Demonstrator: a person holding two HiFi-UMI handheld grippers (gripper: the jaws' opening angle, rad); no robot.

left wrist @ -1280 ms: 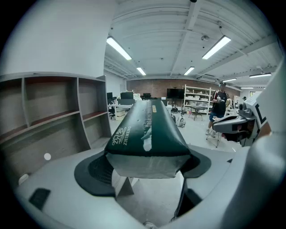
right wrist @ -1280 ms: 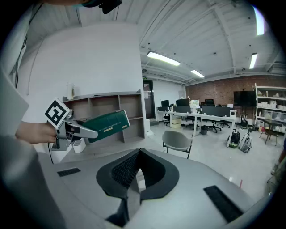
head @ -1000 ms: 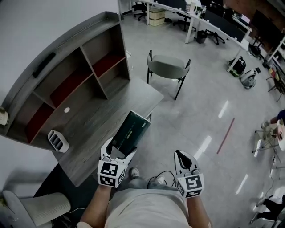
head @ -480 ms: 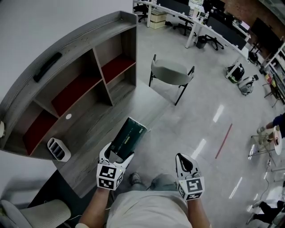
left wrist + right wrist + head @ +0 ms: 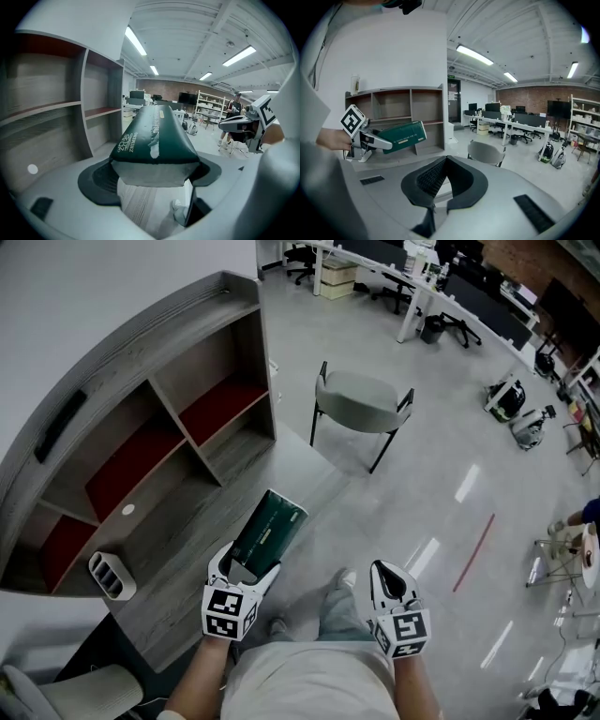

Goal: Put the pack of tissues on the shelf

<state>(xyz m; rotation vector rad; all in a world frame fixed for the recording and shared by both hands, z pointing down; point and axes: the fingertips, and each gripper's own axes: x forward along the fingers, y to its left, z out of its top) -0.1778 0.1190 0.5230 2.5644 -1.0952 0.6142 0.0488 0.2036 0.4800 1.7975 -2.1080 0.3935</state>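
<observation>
A dark green pack of tissues is held in my left gripper, which is shut on its near end. The pack sticks out forward over the grey desk top, its far end pointing toward the wooden shelf unit. The shelf has open compartments with red backs, to the left of the pack. My right gripper hangs over the floor at the right, jaws shut with nothing between them. From the right gripper view the pack and the left gripper show at left.
A white slotted holder stands on the desk at the left. A grey chair stands on the floor beyond the desk. Another chair's back is at the bottom left. Office desks line the far wall.
The view has shifted slightly; the shelf and desk sit lower and further left in view. The left gripper still holds the pack in about the same place. The right gripper has not moved.
</observation>
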